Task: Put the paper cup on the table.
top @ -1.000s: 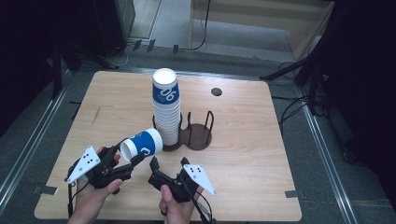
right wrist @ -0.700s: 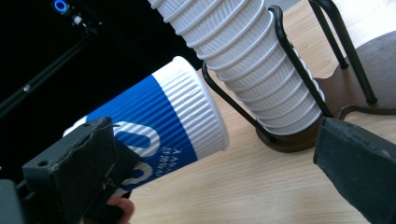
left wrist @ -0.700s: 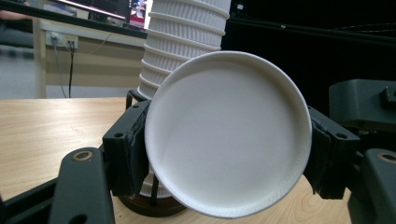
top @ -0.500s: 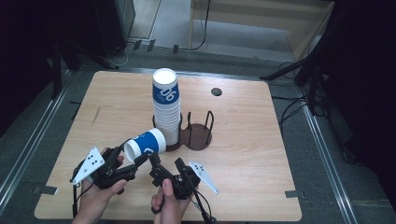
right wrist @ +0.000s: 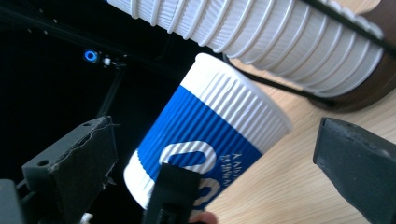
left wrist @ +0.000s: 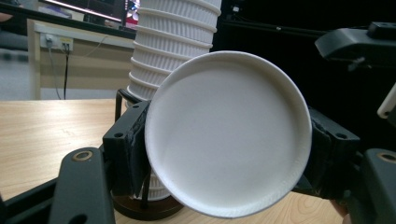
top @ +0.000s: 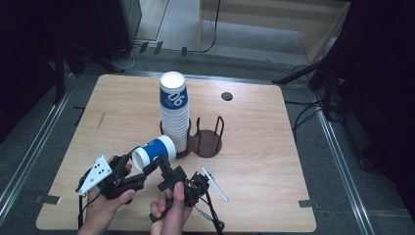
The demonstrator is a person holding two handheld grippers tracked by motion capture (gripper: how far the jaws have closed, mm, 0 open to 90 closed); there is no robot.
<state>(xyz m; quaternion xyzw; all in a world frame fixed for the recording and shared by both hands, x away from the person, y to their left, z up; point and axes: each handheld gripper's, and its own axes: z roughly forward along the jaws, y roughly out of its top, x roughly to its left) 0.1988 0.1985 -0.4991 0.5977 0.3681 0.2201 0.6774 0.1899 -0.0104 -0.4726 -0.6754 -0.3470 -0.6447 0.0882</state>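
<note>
- A light wooden table (top: 274,161) stands in a dim room, with grey floor and dark equipment around it and a pale wooden cabinet beyond the far edge.
- Near the middle of the table, a tall stack of ribbed white paper cups (top: 174,115) stands upside down in a dark round holder (top: 208,142) with thin upright posts. The top cup carries a blue printed band.
- A person's two hands come in from the near edge, each holding a black two-jaw gripper.
- The left gripper (top: 131,166) is clamped on a single paper cup (top: 154,152), white with a blue band, held on its side above the table, just in front of the stack and close beside it.
- In the left gripper view, the cup's (left wrist: 229,133) white closed bottom faces the camera, and the two black jaws press against its sides, one left and one right. The stack (left wrist: 175,51) rises right behind it.
- The right gripper (top: 166,169) sits just to the right of the cup, its jaws spread apart and holding nothing.
- In the right gripper view, the cup (right wrist: 210,140) lies tilted ahead of those spread jaws, between them but apart from both pads. One jaw of the left gripper crosses its lower side.
</note>
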